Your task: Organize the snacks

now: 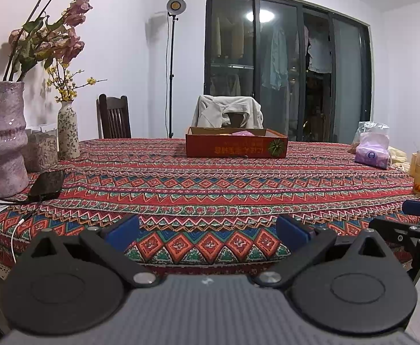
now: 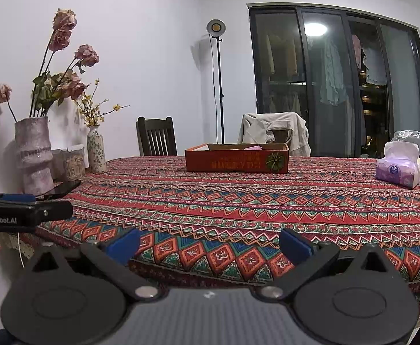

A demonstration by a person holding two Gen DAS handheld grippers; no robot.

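Left claw [image 1: 208, 231] and right claw [image 2: 210, 244], both spread wide and gripping nothing, held side by side at the near edge of the worktop [image 1: 224, 189].

Blue pads face each other across a broad gap in each claw, with only the patterned red cloth showing between them. Beyond, toward the far side of the worktop and roughly central, stands the shallow red cardboard box [image 1: 236, 146], open at the top, with a pink packet [image 1: 245, 133] lying inside it. A purple tissue pack [image 1: 372, 151] sits well apart to the right, with a clear bag just behind it. At the left edge stand a large pink vase [image 1: 3, 135], a small floral vase [image 1: 68, 130] and a dark phone [image 1: 47, 185].
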